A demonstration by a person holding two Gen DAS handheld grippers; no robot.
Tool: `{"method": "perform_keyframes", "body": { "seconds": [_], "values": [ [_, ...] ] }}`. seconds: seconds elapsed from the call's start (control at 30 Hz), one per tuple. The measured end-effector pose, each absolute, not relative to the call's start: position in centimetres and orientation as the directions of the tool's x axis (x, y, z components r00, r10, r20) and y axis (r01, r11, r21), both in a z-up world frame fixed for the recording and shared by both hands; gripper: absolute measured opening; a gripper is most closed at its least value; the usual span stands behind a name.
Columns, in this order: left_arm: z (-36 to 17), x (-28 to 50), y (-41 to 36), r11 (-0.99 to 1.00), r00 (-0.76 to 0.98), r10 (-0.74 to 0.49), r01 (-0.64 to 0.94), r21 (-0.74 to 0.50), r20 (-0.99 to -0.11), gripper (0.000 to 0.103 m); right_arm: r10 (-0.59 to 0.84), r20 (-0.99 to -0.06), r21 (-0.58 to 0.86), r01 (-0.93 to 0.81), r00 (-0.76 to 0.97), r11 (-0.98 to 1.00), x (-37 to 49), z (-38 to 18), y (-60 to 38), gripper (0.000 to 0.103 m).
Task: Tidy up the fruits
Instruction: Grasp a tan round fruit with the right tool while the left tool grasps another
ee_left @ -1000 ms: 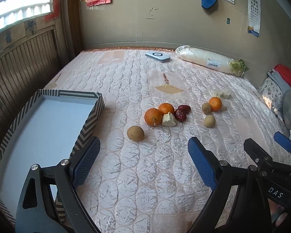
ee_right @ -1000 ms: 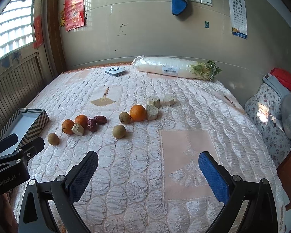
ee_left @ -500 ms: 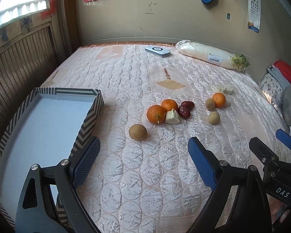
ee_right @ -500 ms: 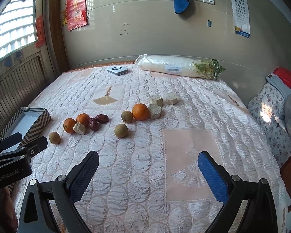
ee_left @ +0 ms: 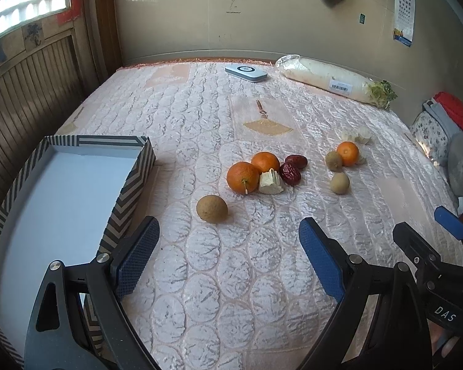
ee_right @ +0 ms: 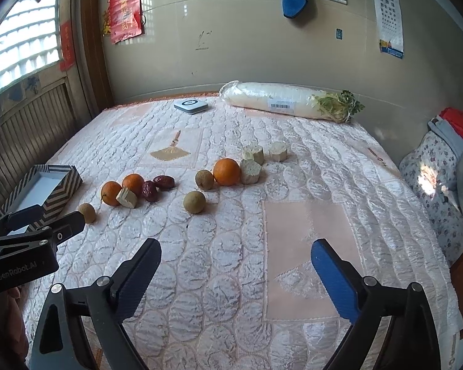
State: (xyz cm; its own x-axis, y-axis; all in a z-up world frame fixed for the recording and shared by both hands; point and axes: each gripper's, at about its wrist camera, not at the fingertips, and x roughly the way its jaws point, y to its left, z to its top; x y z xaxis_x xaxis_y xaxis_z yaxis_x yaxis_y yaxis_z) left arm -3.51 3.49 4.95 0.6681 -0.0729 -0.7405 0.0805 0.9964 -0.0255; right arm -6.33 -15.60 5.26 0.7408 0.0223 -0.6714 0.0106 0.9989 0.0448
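Observation:
Fruits lie loose on the quilted bed. A brown round fruit (ee_left: 212, 209) sits nearest, just beyond my open, empty left gripper (ee_left: 227, 231). Behind it are two oranges (ee_left: 242, 178), two red dates (ee_left: 290, 173) and a white chunk (ee_left: 271, 182). Farther right lie another orange (ee_left: 348, 153) and two brown fruits (ee_left: 339, 182). The striped box (ee_left: 129, 182) stands empty at the left. My right gripper (ee_right: 236, 248) hovers over bare quilt, its jaws closing with nothing between them; the nearest brown fruit (ee_right: 194, 202) is well ahead of it.
A wrapped white radish (ee_right: 281, 101) and a flat white device (ee_right: 190, 105) lie by the far wall. Pale cut chunks (ee_right: 253, 162) sit near the lone orange. Clothes and a floral pillow (ee_right: 441, 178) line the right bed edge. Wooden panelling borders the left.
The right gripper's jaws have narrowed slightly. The left wrist view has tilted a little. The fruits and the box lie where they were.

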Motion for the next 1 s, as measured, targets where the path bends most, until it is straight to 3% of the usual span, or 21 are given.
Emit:
{"method": "perform_keyframes", "body": {
  "seconds": [0.5,1.0],
  "values": [
    [5.2,-0.7,4.1,0.996,0.640,-0.069,0.090,-0.015,-0.765,0.092,0.040,-0.686,0.047,-0.010,0.726,0.999,-6.1,4.8,-15.4,0.089],
    [3.8,1.1,4.4,0.993,0.594,-0.063,0.116,0.008,-0.802,0.092,0.044,-0.701,0.044,-0.018,0.712,0.999,-5.6,4.3,-15.3,0.088]
  ]
}}
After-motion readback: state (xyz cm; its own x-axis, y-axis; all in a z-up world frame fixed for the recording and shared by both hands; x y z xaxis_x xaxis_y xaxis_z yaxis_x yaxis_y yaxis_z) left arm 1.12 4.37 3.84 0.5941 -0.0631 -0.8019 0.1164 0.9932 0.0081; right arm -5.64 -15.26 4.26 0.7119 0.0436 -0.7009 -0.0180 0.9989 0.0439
